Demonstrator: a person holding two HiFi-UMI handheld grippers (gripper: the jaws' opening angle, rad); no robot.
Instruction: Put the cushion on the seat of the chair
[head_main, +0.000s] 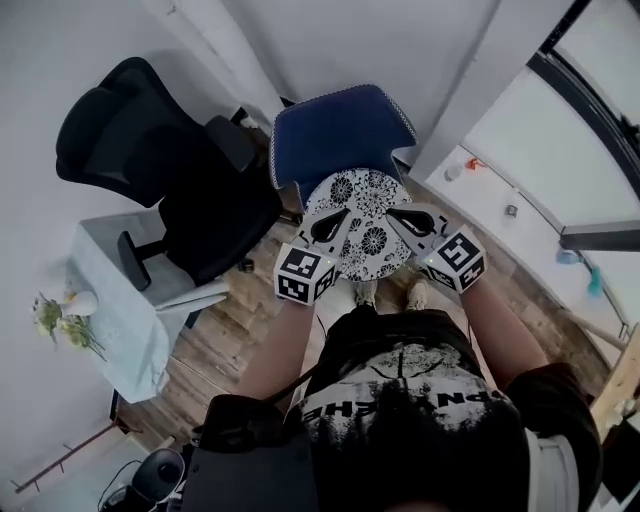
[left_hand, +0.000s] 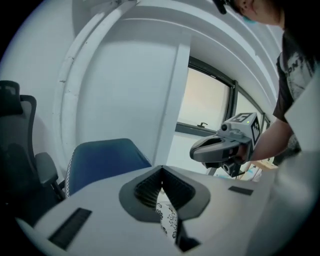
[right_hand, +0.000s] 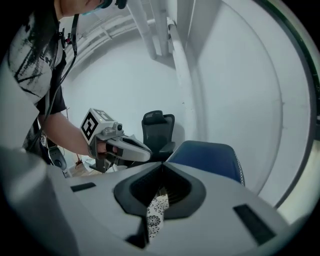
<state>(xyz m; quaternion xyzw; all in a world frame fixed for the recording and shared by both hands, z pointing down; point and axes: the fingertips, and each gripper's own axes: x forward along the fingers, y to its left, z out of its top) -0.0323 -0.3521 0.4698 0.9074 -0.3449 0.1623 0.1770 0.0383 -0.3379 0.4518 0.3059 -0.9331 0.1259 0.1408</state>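
A round white cushion (head_main: 365, 225) with black flower print hangs in the air in front of the blue chair (head_main: 340, 130). My left gripper (head_main: 330, 226) is shut on its left edge, and a strip of the printed cloth (left_hand: 167, 219) shows between the jaws. At the right edge my right gripper (head_main: 405, 218) is shut on it too, with cloth (right_hand: 156, 212) pinched in the jaws. The chair's blue backrest (left_hand: 102, 160) stands ahead in the left gripper view and likewise the backrest (right_hand: 207, 157) in the right gripper view. The seat is hidden under the cushion.
A black office chair (head_main: 165, 165) stands left of the blue one. A pale table (head_main: 120, 300) with flowers (head_main: 60, 318) is at the left. White wall and a window ledge (head_main: 500, 195) lie to the right. The person's feet (head_main: 390, 293) stand on the wood floor below the cushion.
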